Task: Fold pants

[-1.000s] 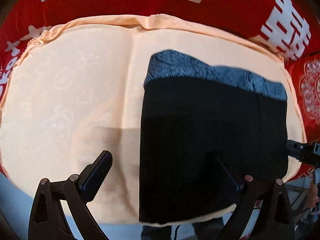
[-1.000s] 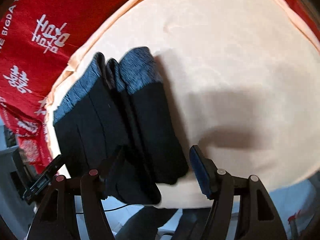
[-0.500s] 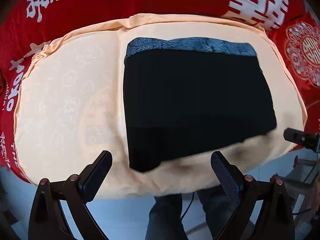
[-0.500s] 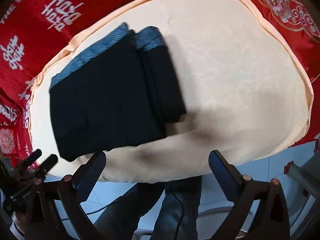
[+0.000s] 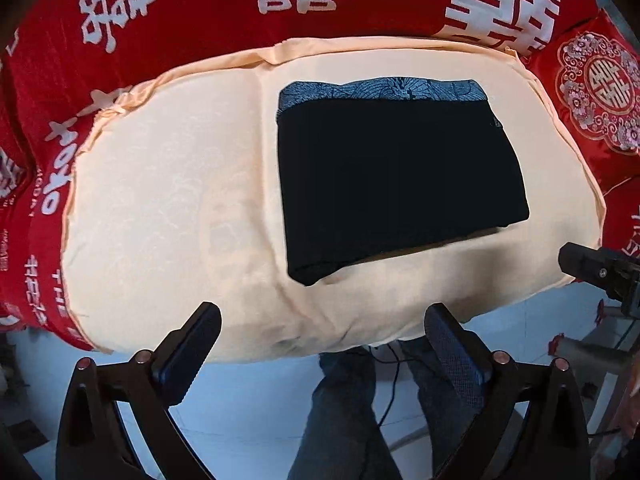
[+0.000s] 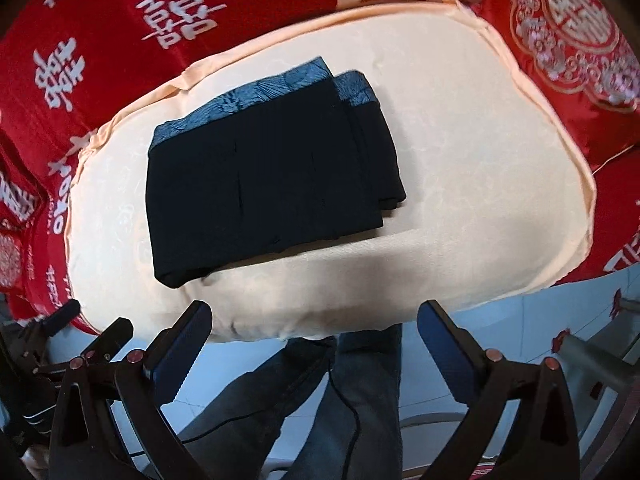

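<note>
Pants [image 5: 396,176] lay folded on the cushion [image 5: 168,200]; left claw [image 5: 320,344] and right claw [image 6: 316,340] hung apart, empty; best left untouched.

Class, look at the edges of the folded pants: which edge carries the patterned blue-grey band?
The far edge of the pants, toward the red cloth, bears the band; the other edges are plain black.

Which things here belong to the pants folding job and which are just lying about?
Part of the job:
- black folded pants with blue-grey patterned waistband
- left tongs, open
- right tongs, open

Just there:
- peach cushion under the pants
- red cloth with white characters
- person's jeans-clad legs
- black cable
</note>
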